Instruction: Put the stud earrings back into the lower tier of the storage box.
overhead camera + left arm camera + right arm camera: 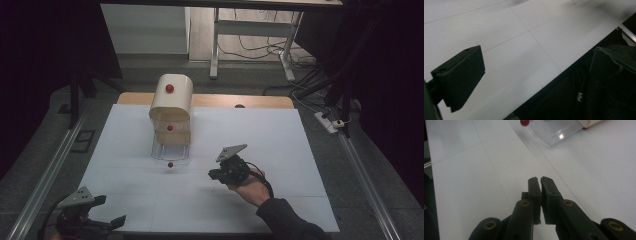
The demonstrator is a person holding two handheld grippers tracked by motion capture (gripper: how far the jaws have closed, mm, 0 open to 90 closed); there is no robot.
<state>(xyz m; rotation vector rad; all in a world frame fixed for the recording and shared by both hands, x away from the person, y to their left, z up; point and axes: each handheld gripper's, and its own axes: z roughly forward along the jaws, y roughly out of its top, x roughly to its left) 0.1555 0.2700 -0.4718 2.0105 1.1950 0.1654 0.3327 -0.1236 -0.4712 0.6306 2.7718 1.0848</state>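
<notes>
1. Right gripper (218, 175) sits in my right hand (251, 184), forearm reaching in from the near right, jaws aimed left across the white table (280, 145); they are pressed together with nothing between them.
2. Ahead and to the right of those jaws in the right gripper view stands the cream drawer cabinet (171, 112); its clear bottom drawer (549, 132) is pulled out, red knob (524, 122) towards me.
3. Left gripper (107, 212) hangs low at the table's near left corner, jaws spread wide and empty.
4. One jaw is over the white surface, the other past the near edge above dark fabric.
5. Bare tabletop lies between my two grippers and on both sides of the cabinet.
</notes>
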